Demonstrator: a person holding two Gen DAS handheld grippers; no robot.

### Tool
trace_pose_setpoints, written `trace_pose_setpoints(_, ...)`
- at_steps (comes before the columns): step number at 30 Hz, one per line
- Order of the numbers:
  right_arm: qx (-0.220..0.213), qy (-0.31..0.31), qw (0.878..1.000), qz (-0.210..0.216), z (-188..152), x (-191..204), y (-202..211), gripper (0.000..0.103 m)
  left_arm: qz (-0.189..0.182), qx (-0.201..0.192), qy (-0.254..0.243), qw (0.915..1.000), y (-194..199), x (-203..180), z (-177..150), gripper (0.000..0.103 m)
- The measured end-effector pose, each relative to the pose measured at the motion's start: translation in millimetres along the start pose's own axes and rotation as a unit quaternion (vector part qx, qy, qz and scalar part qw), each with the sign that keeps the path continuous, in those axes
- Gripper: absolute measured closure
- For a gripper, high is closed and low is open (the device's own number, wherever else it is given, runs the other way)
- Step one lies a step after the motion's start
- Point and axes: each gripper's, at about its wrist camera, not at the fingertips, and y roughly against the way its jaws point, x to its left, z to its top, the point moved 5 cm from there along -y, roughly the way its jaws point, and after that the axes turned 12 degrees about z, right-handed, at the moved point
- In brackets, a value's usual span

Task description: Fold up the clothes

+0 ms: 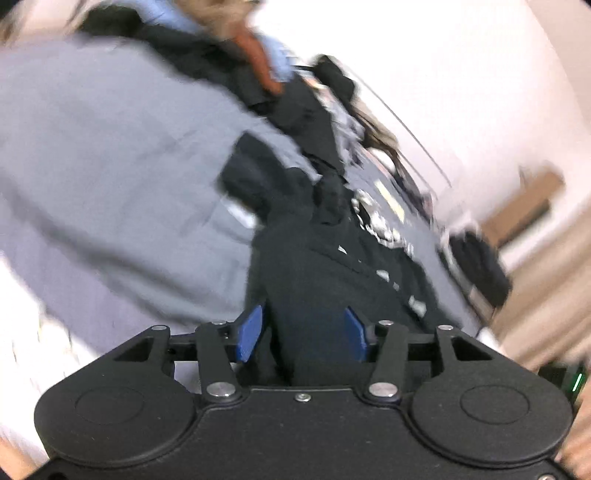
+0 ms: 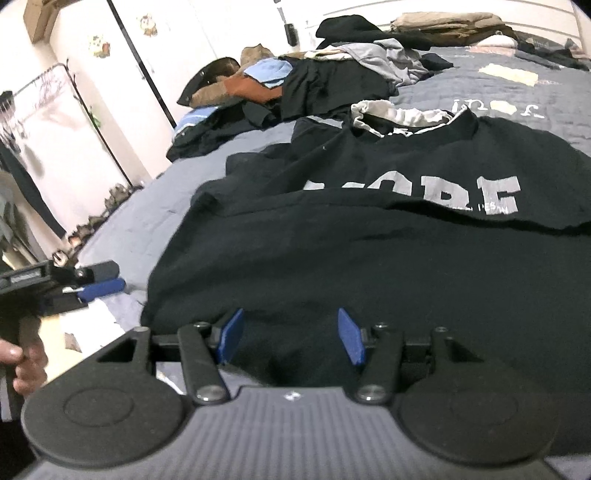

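A black T-shirt [image 2: 369,240] with large white letters lies spread on the grey bedcover [image 2: 155,214], its lower part folded up over the print. My right gripper [image 2: 290,328] hovers over the shirt's near edge, blue pads wide apart and pressing on nothing. My left gripper [image 2: 112,277] is off the shirt's left side over the bedcover, held by a hand [image 2: 26,365]. The left wrist view is blurred and tilted. There the left gripper [image 1: 303,325] stands open, with the black T-shirt [image 1: 325,280] seen beyond its pads.
A heap of unfolded clothes [image 2: 332,81] lies at the far side of the bed, with a folded tan stack [image 2: 450,22] behind it. A clothes rack [image 2: 44,85] and shoes [image 2: 110,206] stand by the wall on the left.
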Motion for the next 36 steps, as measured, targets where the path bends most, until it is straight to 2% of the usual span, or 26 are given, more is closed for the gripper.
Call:
trace_pose_setpoints(2,0.004,0.008,1.0,0.005,-2,5,-1,0.047,-0.012,0.012,0.059,0.9981,-3,11,-6,0.054)
trace_pose_setpoints(5,0.003,0.012,1.0,0.01,-2,10,-1,0.047,-0.028,0.029,0.139,0.9895,-6,26,-16,0.054)
trace_pose_setpoints(10,0.001,0.017,1.0,0.02,1,18,-3,0.047,-0.023,0.043,0.198,0.9789,-13,42,-30,0.056)
trace_pose_setpoints(16,0.014,0.033,0.999,0.03,-3,28,-13,0.047,-0.024,0.064,0.219,0.9733,-24,51,-37,0.065)
trace_pose_setpoints(23,0.028,0.041,0.998,0.033,-7,35,-23,0.047,-0.006,0.073,0.24,0.9681,-42,62,-37,0.07)
trace_pose_setpoints(25,0.031,0.044,0.998,0.034,-8,36,-25,0.047,-0.005,0.068,0.234,0.9697,-46,60,-35,0.079)
trace_pose_setpoints(30,0.041,0.048,0.998,0.032,-12,37,-30,0.047,-0.01,0.062,0.225,0.9724,-50,55,-29,0.086)
trace_pose_setpoints(32,0.043,0.05,0.997,0.03,-13,37,-31,0.047,-0.009,0.05,0.206,0.9773,-48,50,-25,0.092)
trace_pose_setpoints(36,0.049,0.046,0.997,0.024,-16,33,-34,0.047,-0.01,0.013,0.166,0.9859,-30,39,-17,0.095)
